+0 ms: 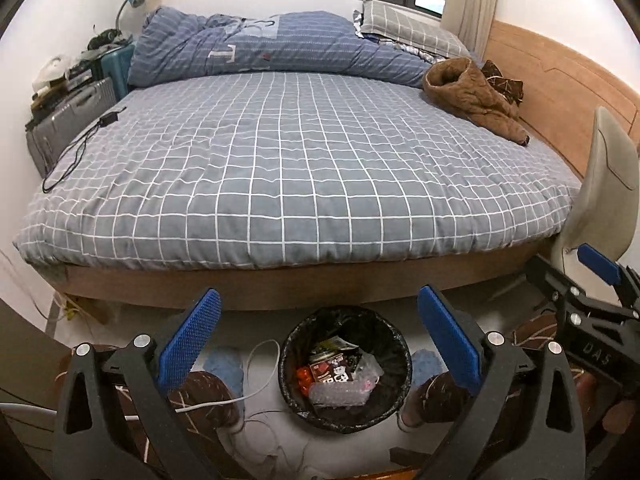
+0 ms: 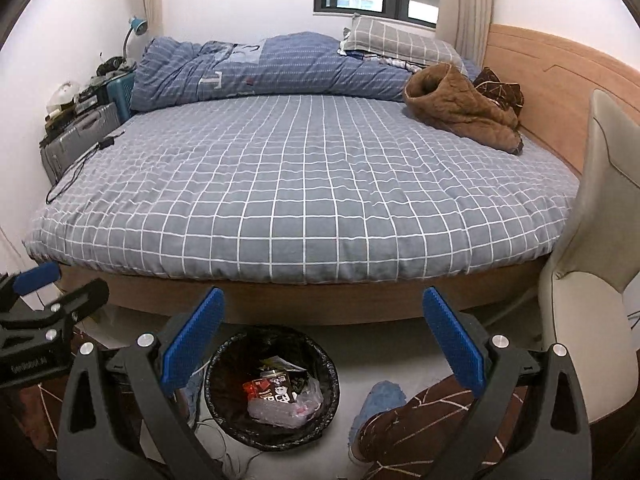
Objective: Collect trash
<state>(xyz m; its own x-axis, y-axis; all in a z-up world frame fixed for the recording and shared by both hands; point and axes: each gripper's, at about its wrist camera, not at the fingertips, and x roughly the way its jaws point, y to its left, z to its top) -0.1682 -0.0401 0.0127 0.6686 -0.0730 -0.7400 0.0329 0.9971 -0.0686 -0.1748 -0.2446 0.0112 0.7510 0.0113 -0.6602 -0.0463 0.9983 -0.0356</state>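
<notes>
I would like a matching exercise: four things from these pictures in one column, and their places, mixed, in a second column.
Things:
1. trash bin
2. brown jacket
3. black cable
4. checked pillow

Places:
A. on the bed, near the headboard
B. under the window
C. on the floor, at the foot of the bed
D. on the bed's left edge

Pairs: 1-C, 2-A, 3-D, 4-B

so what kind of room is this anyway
Most likely a lived-in bedroom: a wide bed with a grey checked cover fills the view, with a rumpled blue striped duvet and a grey checked pillow at its far side. A round black-lined trash bin holding wrappers stands on the floor at its foot.
</notes>
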